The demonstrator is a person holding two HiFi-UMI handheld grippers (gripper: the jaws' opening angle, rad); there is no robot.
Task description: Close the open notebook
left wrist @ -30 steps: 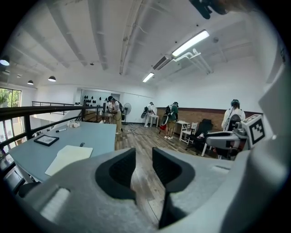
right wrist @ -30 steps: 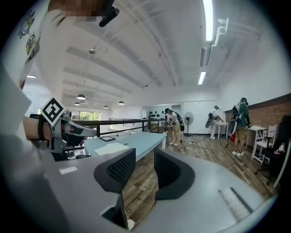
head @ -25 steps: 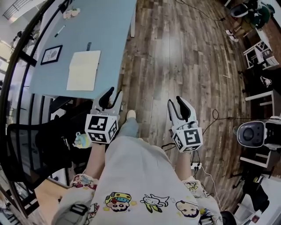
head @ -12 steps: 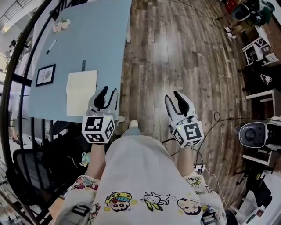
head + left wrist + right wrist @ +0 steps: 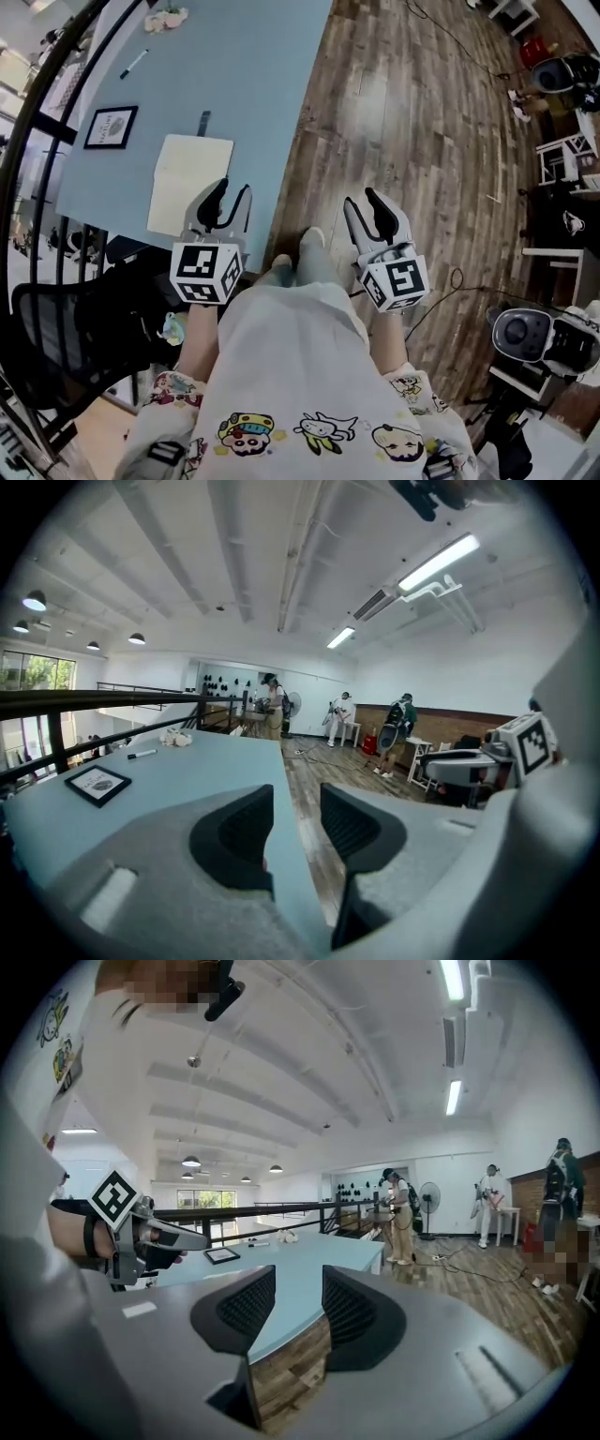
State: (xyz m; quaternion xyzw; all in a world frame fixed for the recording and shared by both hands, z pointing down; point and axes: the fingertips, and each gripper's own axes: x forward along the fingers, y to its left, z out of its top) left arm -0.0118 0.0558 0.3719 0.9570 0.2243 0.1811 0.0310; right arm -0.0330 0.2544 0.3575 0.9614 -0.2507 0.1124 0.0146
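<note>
Item: open notebook [image 5: 190,183], cream pages face up, lying flat near the front edge of the light-blue surface [image 5: 267,84], toward its right side. Adjacent contents, all apart from the notebook: small dark bar-shaped item [image 5: 203,123] just beyond its far edge; black-framed picture [image 5: 111,127] to the left; marker pen [image 5: 134,63] farther back; pale crumpled object [image 5: 167,19] at the far end. Nothing lies on the pages. Surroundings: black railing [image 5: 94,701] along the surface's far left side; black office chair [image 5: 66,328] at the front left; wooden floor [image 5: 422,141] to the right. Left claw [image 5: 229,199]: held low over the front edge of the surface, pointing away from the person and slightly down, tips appearing over the notebook's near right corner in the head view; contact with the page cannot be made out. Its jaws stand partly apart, have just been opening, and hold nothing. Right claw [image 5: 363,206]: level with the left, off the surface and over the floor, well apart from the notebook, pointing the same way. Its jaws likewise stand apart, have just been opening, and have nothing between them.
</note>
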